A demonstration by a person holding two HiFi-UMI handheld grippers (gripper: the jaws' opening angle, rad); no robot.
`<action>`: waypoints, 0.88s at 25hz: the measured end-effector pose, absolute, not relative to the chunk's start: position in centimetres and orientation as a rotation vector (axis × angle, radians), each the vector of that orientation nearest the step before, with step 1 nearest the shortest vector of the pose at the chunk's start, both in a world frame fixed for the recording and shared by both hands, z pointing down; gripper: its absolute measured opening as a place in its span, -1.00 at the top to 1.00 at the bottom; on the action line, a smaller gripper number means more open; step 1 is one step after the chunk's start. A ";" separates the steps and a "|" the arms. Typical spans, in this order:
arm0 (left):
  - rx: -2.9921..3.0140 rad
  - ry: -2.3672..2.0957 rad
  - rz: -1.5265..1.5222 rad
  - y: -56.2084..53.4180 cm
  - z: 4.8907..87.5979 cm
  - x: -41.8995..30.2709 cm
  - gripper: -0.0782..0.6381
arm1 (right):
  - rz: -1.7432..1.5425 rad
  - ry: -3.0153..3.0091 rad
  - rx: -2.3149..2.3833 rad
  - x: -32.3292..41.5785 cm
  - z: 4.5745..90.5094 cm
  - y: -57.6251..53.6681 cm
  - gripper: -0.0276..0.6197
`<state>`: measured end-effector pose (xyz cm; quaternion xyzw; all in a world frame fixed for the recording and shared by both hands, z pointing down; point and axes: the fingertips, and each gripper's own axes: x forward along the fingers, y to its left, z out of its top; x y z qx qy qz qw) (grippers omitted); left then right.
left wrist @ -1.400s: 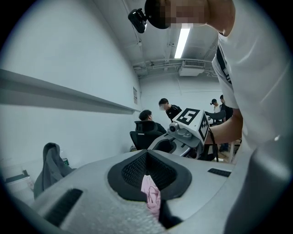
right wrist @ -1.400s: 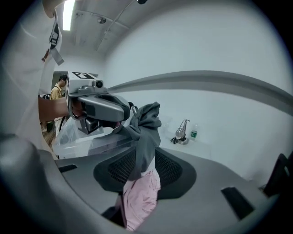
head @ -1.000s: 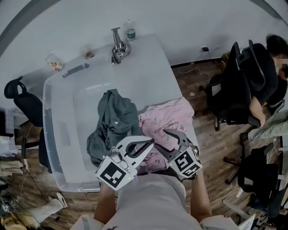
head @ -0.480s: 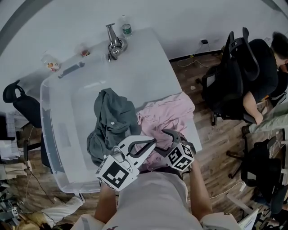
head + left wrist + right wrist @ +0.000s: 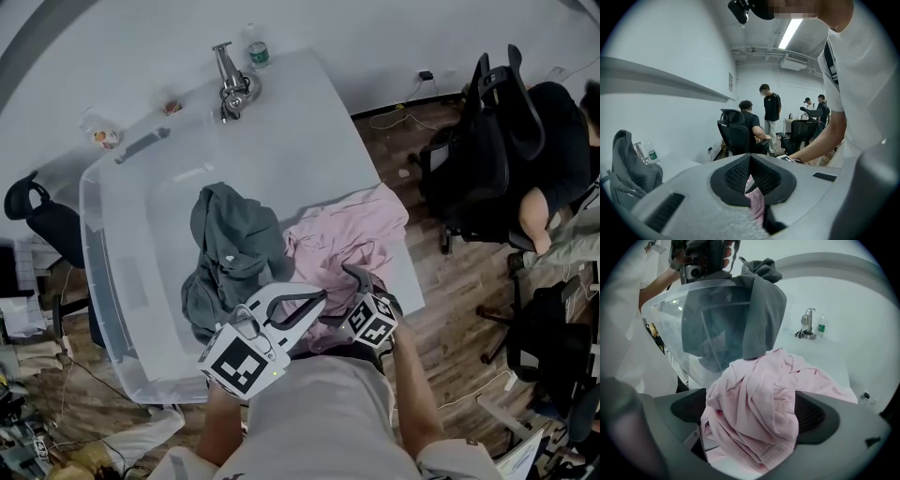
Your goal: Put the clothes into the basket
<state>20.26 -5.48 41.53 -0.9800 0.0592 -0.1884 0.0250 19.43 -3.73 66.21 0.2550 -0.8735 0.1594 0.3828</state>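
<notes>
A clear plastic basket (image 5: pixel 94 244) stands on the left half of the white table (image 5: pixel 309 131). A grey garment (image 5: pixel 234 239) hangs over its right rim, half inside; the right gripper view shows this garment (image 5: pixel 759 301) draped on the basket's wall (image 5: pixel 693 296). A crumpled pink garment (image 5: pixel 342 239) lies on the table beside the basket. My right gripper (image 5: pixel 342 291) sits low on its near end. Its jaws have just been opening and stand wide, with a bunch of the pink cloth (image 5: pixel 754 394) between them. My left gripper (image 5: pixel 322 296) hovers just left, shut and holding nothing.
A metal stand (image 5: pixel 230 84) and a water bottle (image 5: pixel 253 52) are at the table's far end. Black office chairs (image 5: pixel 487 159) and a seated person (image 5: pixel 562 178) are on the right over wooden floor. Another chair (image 5: pixel 33 202) is left of the basket.
My right gripper has sunk onto the near end of the pink garment and its jaws have spread wide. The left gripper has stayed in place.
</notes>
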 end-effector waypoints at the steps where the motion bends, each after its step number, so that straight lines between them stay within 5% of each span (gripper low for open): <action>1: -3.029 0.177 -0.588 -5.4 41.6 20.3 0.77 | 0.412 -2.225 0.645 19.3 66.7 -3.5 -0.84; 22: -3.121 0.171 -0.586 -4.8 41.8 20.5 0.77 | 0.347 -2.189 0.730 18.9 74.1 -4.6 -0.86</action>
